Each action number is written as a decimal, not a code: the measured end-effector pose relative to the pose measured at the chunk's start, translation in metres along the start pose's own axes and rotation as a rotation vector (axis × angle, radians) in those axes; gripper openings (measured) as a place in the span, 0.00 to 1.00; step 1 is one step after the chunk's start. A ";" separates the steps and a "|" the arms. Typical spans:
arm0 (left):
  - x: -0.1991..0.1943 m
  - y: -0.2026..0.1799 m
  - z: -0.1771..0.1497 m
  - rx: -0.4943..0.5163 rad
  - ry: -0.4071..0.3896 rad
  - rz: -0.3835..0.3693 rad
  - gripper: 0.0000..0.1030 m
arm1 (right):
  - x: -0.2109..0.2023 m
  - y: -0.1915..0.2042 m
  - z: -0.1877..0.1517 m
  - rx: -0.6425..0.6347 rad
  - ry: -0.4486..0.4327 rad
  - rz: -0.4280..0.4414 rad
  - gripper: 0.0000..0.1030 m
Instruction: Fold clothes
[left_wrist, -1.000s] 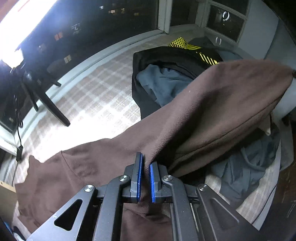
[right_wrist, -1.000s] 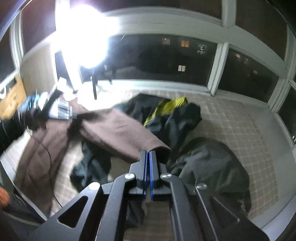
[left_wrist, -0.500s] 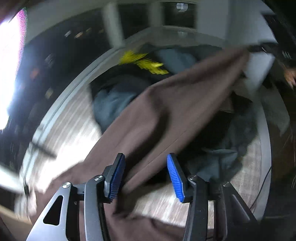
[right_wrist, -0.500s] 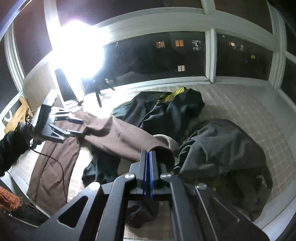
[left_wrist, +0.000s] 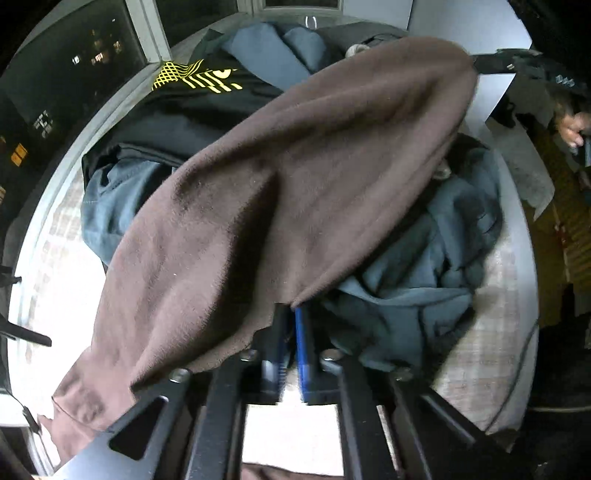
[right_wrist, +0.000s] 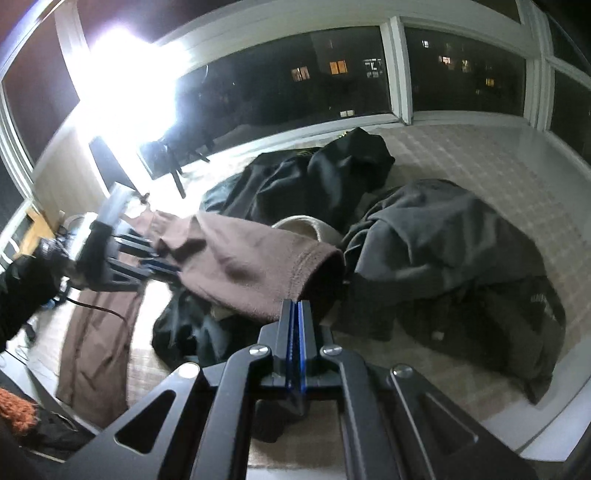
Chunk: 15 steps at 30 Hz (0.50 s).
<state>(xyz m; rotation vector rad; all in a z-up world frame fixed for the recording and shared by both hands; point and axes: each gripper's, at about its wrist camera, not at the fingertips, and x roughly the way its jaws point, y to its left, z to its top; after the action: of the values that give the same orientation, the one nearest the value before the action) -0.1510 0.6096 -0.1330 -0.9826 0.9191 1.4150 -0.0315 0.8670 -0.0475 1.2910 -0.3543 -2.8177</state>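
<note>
Both tools pinching brown garment (left_wrist: 295, 177)

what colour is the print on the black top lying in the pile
Yellow, a mesh-and-stripes print on the black top; it shows best in the left wrist view.

Windows (right_wrist: 351, 70): white-framed panes along the far side, dark outside, lit windows of other buildings showing through.
Lamp (right_wrist: 125, 81): very bright light at upper left of the right wrist view, washing out what lies around it.
Stand (right_wrist: 177, 177): dark legs below the lamp glare, set on the surface by the window.
Checked cover (right_wrist: 480, 162): pale plaid surface.
Cable (right_wrist: 99, 308): thin, dark, trailing at left.
Orange knit item (right_wrist: 14, 410): at lower left edge, partly cut off.
</note>
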 end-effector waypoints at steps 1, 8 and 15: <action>-0.004 -0.002 -0.006 -0.014 -0.004 -0.002 0.03 | 0.003 -0.001 -0.001 -0.003 0.010 -0.016 0.02; -0.029 -0.014 -0.046 -0.112 -0.031 -0.017 0.09 | 0.030 -0.018 -0.018 0.023 0.168 -0.026 0.02; -0.048 -0.027 -0.073 -0.183 -0.061 -0.026 0.22 | -0.003 -0.042 0.002 0.165 0.045 0.069 0.23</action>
<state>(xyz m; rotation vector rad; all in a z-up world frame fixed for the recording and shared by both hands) -0.1180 0.5265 -0.1131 -1.0768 0.7388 1.5186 -0.0279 0.9080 -0.0535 1.3405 -0.6284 -2.7470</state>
